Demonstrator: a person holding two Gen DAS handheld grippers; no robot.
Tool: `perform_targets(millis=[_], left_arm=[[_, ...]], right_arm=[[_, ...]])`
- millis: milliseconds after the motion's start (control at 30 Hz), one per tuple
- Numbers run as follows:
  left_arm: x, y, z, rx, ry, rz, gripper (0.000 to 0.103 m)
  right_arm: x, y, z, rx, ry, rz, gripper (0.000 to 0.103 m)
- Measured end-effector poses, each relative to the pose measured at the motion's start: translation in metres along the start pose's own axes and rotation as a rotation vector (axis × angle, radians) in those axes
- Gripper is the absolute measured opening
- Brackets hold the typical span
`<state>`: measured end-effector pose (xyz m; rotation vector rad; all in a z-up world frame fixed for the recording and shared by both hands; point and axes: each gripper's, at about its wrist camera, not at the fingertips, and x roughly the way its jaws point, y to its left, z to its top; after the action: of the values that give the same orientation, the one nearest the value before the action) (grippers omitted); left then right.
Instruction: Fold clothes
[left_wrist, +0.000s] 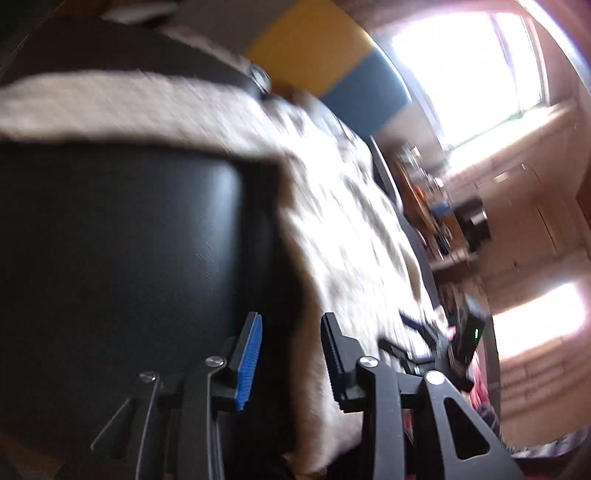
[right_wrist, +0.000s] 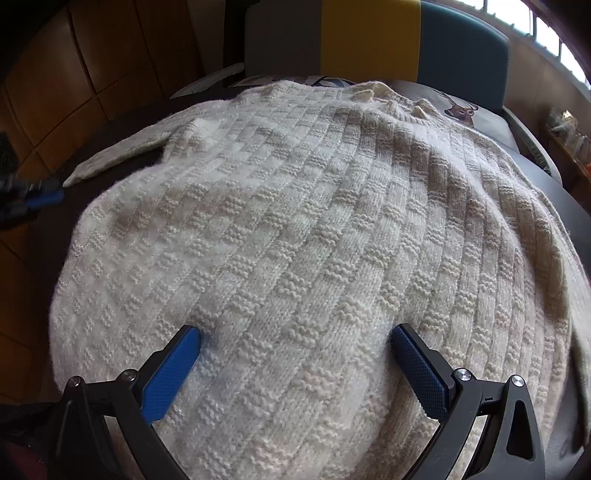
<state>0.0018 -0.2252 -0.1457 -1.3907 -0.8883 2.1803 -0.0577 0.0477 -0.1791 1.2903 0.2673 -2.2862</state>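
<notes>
**Cream knit sweater spread flat, ready for folding**

Cream wool, in a chunky basket-weave knit: the sweater (right_wrist: 295, 229) lies spread across a dark surface (right_wrist: 48, 236), collar away from the person and one sleeve (right_wrist: 118, 155) reaching out to the left.

The right hand-held gripper (right_wrist: 295, 365) rests on the near part of the sweater's body with its blue pads spread wide, pinching nothing.

The left hand-held gripper (left_wrist: 291, 354) shows in a blurred view at the sweater's edge. Its jaws stand partly apart, with nothing visibly between them.

The knit looks thick, soft and floppy, likely light but stretchy. It will probably sag and drag when lifted, so a pinch at a firm edge seems best: the sleeve cuff, hem or shoulder seam, rather than the loose middle. A yellow and blue chair back (right_wrist: 406, 40) stands beyond.
</notes>
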Motion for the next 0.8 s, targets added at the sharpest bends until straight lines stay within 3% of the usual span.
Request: perform_targets(millis=[100, 267, 333, 367, 433, 500, 533, 633, 800], left_arm=[[0.024, -0.008, 0.0, 0.002, 0.026, -0.006, 0.037], [0.048, 0.003, 0.008, 0.042, 0.043, 0.065, 0.036], [0.05, -0.002, 0.007, 0.063, 0.062, 0.107, 0.025], [0.047, -0.007, 0.002, 0.079, 0.07, 0.128, 0.003], [0.035, -0.026, -0.003, 0.103, 0.065, 0.101, 0.005], [0.025, -0.042, -0.005, 0.133, 0.04, 0.123, 0.005], [0.023, -0.049, -0.005, 0.163, 0.032, 0.176, 0.005], [0.033, -0.061, -0.01, 0.332, 0.04, 0.503, 0.005], [0.068, -0.059, -0.023, 0.398, 0.085, 0.698, 0.005]], right_arm=[[0.001, -0.002, 0.0, -0.008, -0.006, 0.006, 0.103], [0.003, -0.005, -0.002, -0.011, -0.019, 0.009, 0.103], [0.003, -0.006, -0.003, -0.009, -0.023, 0.008, 0.103], [0.003, -0.006, -0.003, -0.009, -0.023, 0.007, 0.103], [0.004, -0.007, -0.003, -0.01, -0.018, 0.007, 0.103], [0.004, -0.007, -0.003, -0.01, -0.01, 0.008, 0.103], [0.004, -0.007, -0.002, -0.011, -0.005, 0.007, 0.103], [0.005, -0.008, -0.002, -0.018, -0.003, 0.006, 0.103], [0.007, -0.01, 0.0, -0.012, -0.011, 0.005, 0.103]])
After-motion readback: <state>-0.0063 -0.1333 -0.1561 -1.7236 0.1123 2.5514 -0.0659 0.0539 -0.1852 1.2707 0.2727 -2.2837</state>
